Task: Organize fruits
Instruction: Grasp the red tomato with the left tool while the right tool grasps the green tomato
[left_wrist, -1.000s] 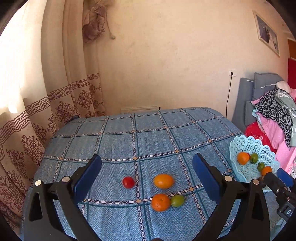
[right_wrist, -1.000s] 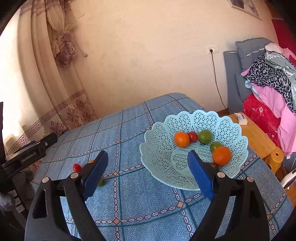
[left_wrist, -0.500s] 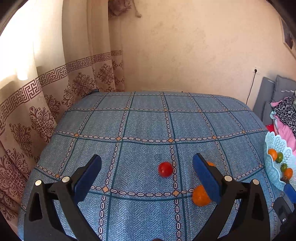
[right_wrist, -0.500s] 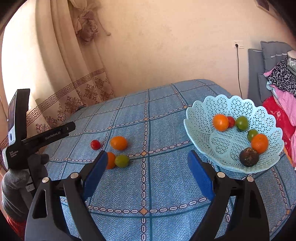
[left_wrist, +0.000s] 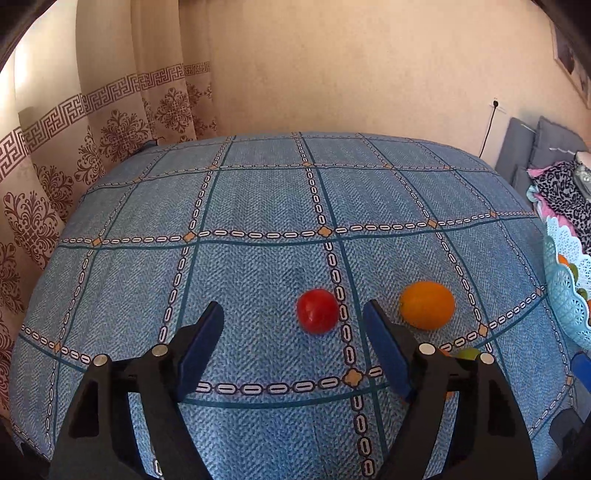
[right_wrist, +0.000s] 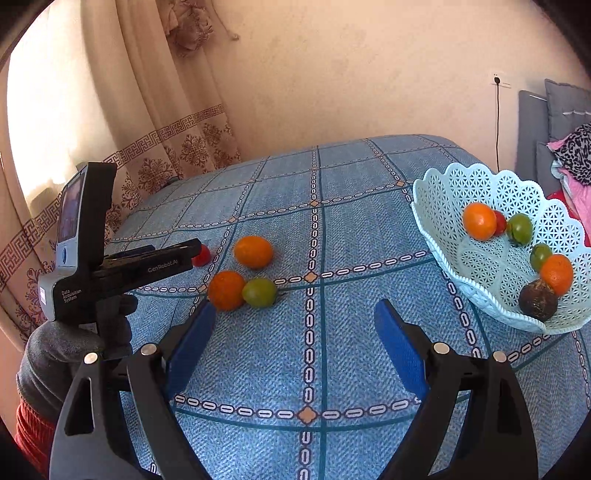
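Observation:
My left gripper (left_wrist: 293, 317) is open and empty, low over the blue checked tablecloth (left_wrist: 258, 206). A small red tomato (left_wrist: 317, 311) lies just ahead, near its right finger. An orange fruit (left_wrist: 427, 304) lies to the right of that finger. In the right wrist view my right gripper (right_wrist: 295, 317) is open and empty. Ahead to its left lie an orange fruit (right_wrist: 253, 252), a second orange (right_wrist: 226, 290), a green fruit (right_wrist: 260, 292) and the tomato (right_wrist: 202, 255), which is partly hidden by the left gripper (right_wrist: 186, 253). The light blue lattice basket (right_wrist: 443, 206) at the right holds several fruits.
A patterned curtain (left_wrist: 74, 155) hangs at the left edge of the table. A grey sofa with a pile of clothes (left_wrist: 561, 188) stands at the right. The basket rim (left_wrist: 565, 288) shows at the right edge of the left wrist view.
My left gripper has come lower and closer to the red tomato. My right gripper has swung left, away from the basket, so the loose fruits are nearer its centre.

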